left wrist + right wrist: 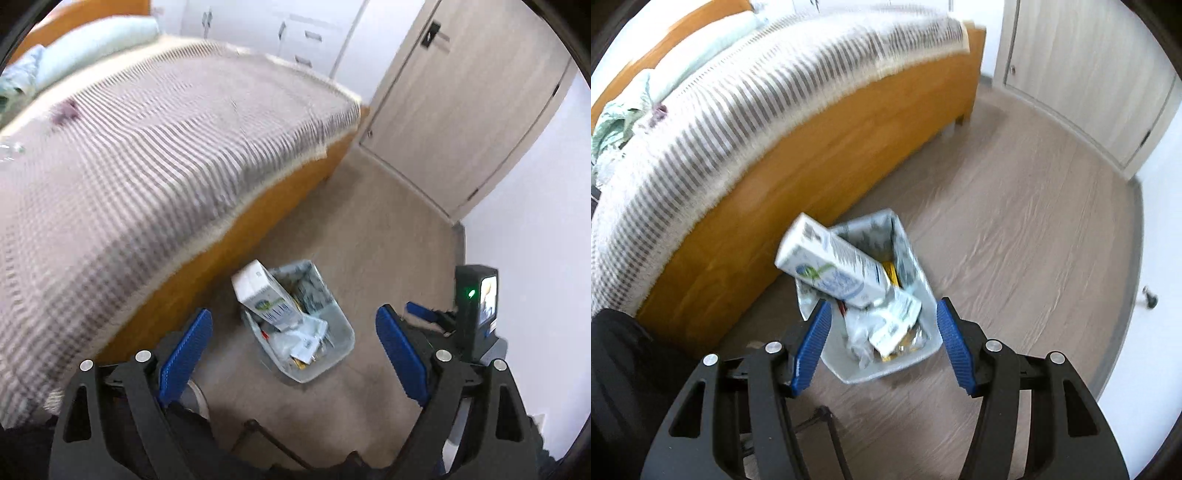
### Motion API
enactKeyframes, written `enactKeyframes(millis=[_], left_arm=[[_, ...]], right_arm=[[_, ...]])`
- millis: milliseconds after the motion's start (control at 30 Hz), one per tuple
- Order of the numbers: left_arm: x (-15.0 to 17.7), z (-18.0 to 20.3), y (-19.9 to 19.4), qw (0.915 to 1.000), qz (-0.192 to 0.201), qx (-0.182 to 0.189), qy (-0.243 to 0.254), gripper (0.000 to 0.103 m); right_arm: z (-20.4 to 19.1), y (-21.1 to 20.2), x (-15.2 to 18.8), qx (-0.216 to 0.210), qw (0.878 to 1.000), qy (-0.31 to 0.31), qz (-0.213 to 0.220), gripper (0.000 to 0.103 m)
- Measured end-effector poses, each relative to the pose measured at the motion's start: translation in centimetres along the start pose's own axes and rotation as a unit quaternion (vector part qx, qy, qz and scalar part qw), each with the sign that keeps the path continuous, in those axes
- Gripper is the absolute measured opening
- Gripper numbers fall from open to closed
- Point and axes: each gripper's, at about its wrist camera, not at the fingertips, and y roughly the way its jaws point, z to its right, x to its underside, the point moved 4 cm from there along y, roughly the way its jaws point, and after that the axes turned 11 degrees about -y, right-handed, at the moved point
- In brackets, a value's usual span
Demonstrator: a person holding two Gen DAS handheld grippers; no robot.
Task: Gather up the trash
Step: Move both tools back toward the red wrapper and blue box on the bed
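My left gripper [293, 347] hangs with its blue pads spread wide and nothing between them; my right gripper [882, 341] is also open and empty, its pads less far apart. Below and ahead of both sits the grey trash bin [925, 349] on the wood floor [1015, 229], stuffed with crumpled wrappers [894, 325]. A white carton [831, 264] leans tilted out over the bin's far rim, towards the bed. Beyond the bin, to my left, runs the orange bed frame [798, 162] under a striped blanket [147, 155]. A closed door [461, 110] stands ahead on the right.
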Motion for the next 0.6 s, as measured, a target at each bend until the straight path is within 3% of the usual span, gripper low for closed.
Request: enactKeyframes(millis=[200, 367, 600], left_arm=[[0.5, -4.7, -8.6, 0.9963, 0.081, -0.017, -0.023, 0.091], [0.6, -10.0, -13.3, 0.9894, 0.127, -0.048, -0.051, 0.092], [0.5, -22.3, -18.5, 0.9679, 0.171, -0.126, -0.134, 0.095]], right_arm=[[-4.7, -6.2, -4.8, -0.005, 0.996, -0.051, 0.08, 0.061], [-10.4, -10.3, -8.3, -0.026, 0.985, -0.102, 0.135, 0.066], [-19.3, -12.4, -13.4, -0.061, 0.968, -0.161, 0.18, 0.066]])
